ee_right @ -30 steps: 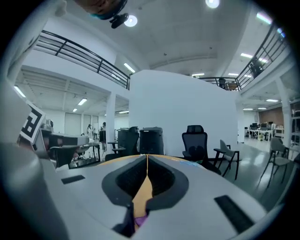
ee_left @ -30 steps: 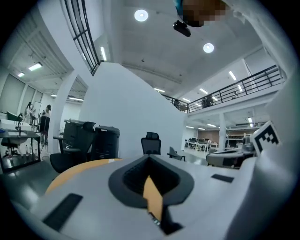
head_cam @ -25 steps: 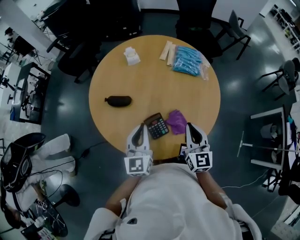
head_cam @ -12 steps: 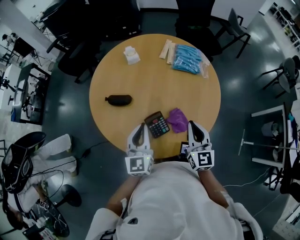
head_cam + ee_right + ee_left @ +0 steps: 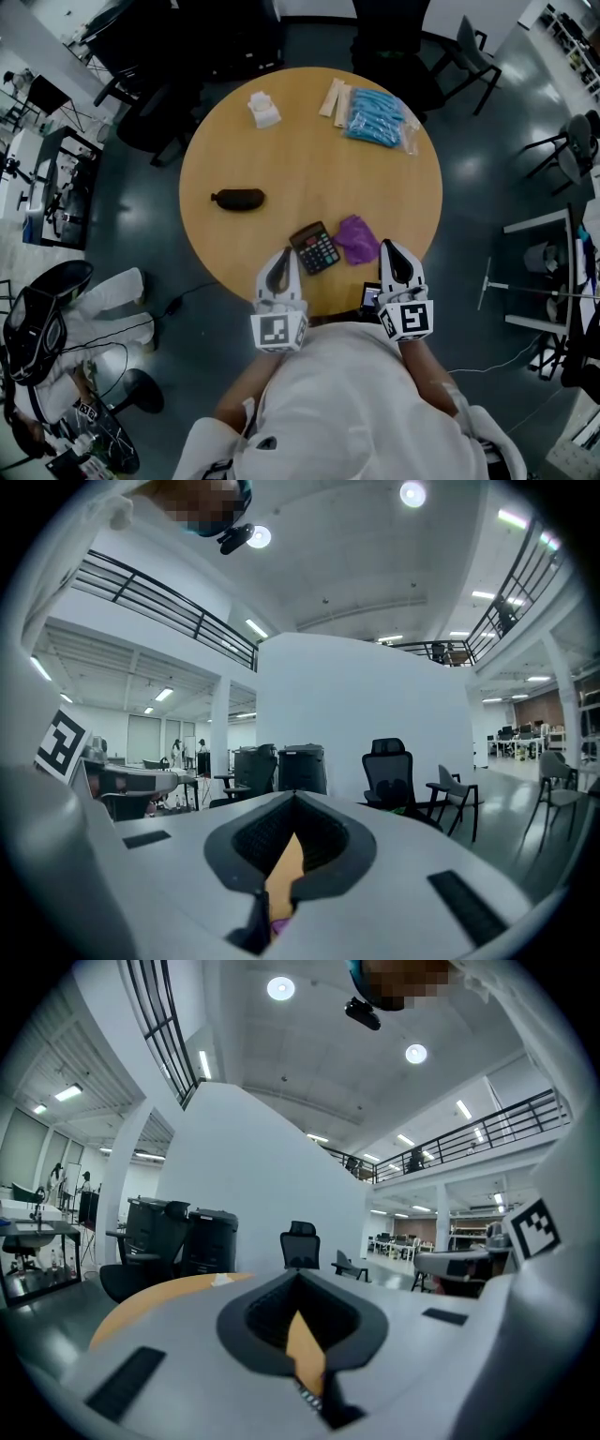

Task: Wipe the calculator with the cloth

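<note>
Wood-topped round table (image 5: 281, 159) fills the head view. The calculator (image 5: 313, 249) lies at 6 o'clock on it, near our edge, keys up and a bit askew. The purple cloth (image 5: 355, 240) sits crumpled just beside the calc at its 3 o'clock; we can't tell if they touch. We hold the left gripper (image 5: 280, 253) close by at the calc's 8 o'clock and the right gripper (image 5: 390, 247) at the cloth's 4 o'clock, both over the table edge. Both claws are fully closed w/ nothing gripped. Farther off: black pouch (image 5: 237, 200) at 9 o'clock, white wad (image 5: 263, 111) at 11, blue packet (image 5: 378, 120) at 1 w/ pale sticks (image 5: 334, 100) beside it.
</note>
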